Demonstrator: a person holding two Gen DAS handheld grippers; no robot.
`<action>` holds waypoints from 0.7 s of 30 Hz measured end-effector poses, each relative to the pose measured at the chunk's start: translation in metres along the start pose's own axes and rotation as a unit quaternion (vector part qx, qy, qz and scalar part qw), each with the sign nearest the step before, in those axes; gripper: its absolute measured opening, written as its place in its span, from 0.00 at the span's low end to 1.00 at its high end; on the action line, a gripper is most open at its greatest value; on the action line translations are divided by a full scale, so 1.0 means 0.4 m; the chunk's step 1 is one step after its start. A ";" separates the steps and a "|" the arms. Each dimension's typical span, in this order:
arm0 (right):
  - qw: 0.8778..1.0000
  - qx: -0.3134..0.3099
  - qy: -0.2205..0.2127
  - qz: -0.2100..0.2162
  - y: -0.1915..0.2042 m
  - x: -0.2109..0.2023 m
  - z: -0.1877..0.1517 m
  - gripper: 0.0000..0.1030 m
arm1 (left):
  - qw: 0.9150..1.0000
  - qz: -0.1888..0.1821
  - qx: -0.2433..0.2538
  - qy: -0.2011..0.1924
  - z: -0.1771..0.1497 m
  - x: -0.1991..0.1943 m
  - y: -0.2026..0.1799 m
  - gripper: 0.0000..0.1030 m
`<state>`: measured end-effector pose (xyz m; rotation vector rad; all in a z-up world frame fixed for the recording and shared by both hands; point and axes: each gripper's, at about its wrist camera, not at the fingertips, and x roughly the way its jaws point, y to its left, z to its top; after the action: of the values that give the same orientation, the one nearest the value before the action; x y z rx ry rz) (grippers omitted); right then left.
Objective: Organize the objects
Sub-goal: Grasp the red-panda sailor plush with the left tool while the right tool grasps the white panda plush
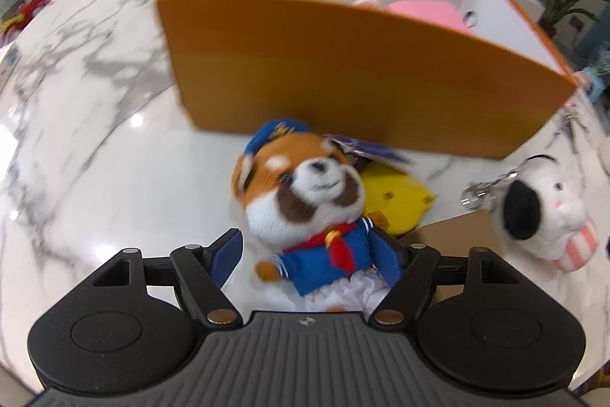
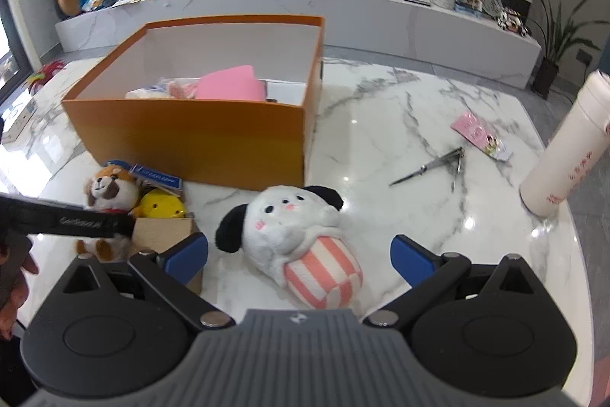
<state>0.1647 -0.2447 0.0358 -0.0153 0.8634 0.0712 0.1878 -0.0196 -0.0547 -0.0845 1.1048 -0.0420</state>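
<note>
Left gripper: your left gripper (image 1: 310, 254) has its blue pads spread to either side of the red panda plush (image 1: 305, 193); the left pad (image 1: 227, 256) stands clear of the toy, the right one is mostly hidden behind its sleeve, so I cannot tell whether it touches.
Red panda plush: it lies on its back on the marble table (image 1: 95, 147), just in front of the orange box (image 1: 343, 75), wearing a blue sailor jacket, red neckerchief and blue cap.
Yellow toy: a yellow toy (image 1: 396, 197) sits right beside the panda's head, against a small cardboard box (image 2: 164, 233).
Right gripper: your right gripper (image 2: 299, 258) is spread wide, with the white dog plush (image 2: 293, 227) lying between the fingers, neither pad touching it.
Orange box: open-topped, with a pink item (image 2: 230, 88) and wrapped bits inside.
Farther right: scissors (image 2: 431, 168), a pink card (image 2: 480, 134) and a white tumbler (image 2: 564, 147) rest on the table.
</note>
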 end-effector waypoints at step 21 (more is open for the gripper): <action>0.999 -0.025 0.042 0.011 0.004 0.187 -0.018 0.99 | 1.000 0.009 -0.011 0.007 -0.020 0.006 0.047 0.83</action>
<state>0.2074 -0.2392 -0.0256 -0.0567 0.9449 0.1136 0.1814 -0.0013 -0.0621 -0.0936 1.1197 -0.0134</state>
